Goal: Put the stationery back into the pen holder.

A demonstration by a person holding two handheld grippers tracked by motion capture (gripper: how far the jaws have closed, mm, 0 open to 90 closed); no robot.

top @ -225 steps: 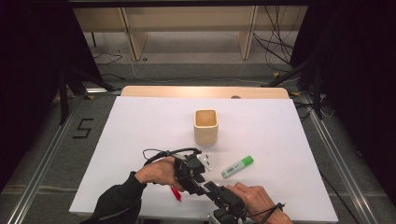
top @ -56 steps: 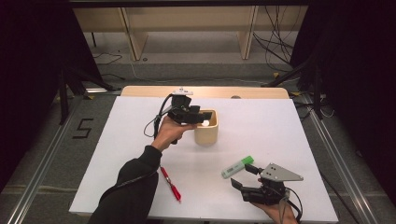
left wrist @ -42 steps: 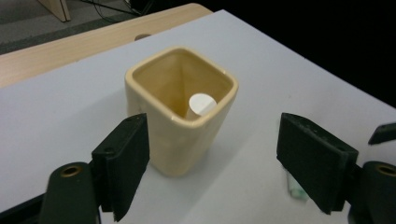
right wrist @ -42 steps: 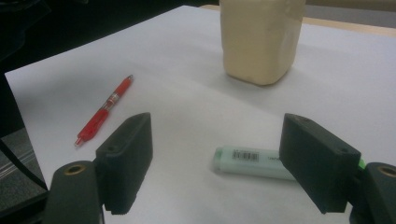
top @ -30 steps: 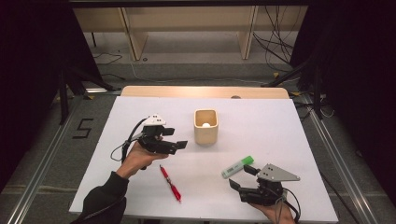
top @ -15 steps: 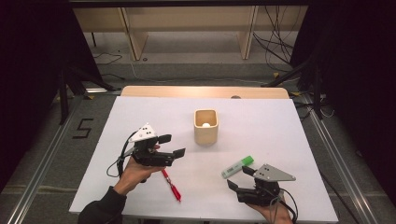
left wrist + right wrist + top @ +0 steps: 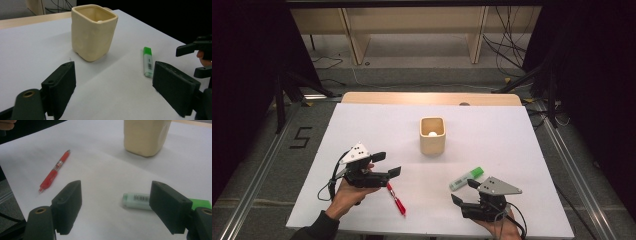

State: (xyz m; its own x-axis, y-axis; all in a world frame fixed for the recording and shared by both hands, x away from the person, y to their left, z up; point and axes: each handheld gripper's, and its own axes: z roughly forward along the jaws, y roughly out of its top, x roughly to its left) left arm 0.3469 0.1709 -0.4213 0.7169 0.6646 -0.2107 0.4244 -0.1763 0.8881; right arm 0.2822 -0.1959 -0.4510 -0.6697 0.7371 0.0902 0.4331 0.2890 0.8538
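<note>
Across the middle of the high view lies a white surface (image 7: pixel 362 130), with a strip of pale wood along its far edge. Beyond it, at the top of the frame, a light wooden frame stands on a grey floor, with black cables trailing at the upper right and dark curtains down both sides. A metal rail runs along the floor at the left, beside a black mark shaped like a 5.

At the centre of the surface stands a cream square cup (image 7: pixel 432 135), upright, with a small white ball inside it.

At the lower left of the frame the left tool (image 7: pixel 387 165) is held in a hand (image 7: pixel 348 192) just above the surface, its jaws spread wide with nothing between them. A red pen (image 7: pixel 395 198) lies flat just to the right of that tool, slanting toward the lower edge of the frame; from above, the nearer jaw tip overlaps the pen's upper end, and I cannot tell whether they touch.

At the lower right the right tool (image 7: pixel 465 191) rests low, its jaws also wide apart and empty. A green highlighter (image 7: pixel 466 178) lies flat just above its jaw tips, green cap toward the upper right. In the right gripper view the highlighter (image 7: pixel 137 200) sits partly behind the right-hand jaw, untouched.
</note>
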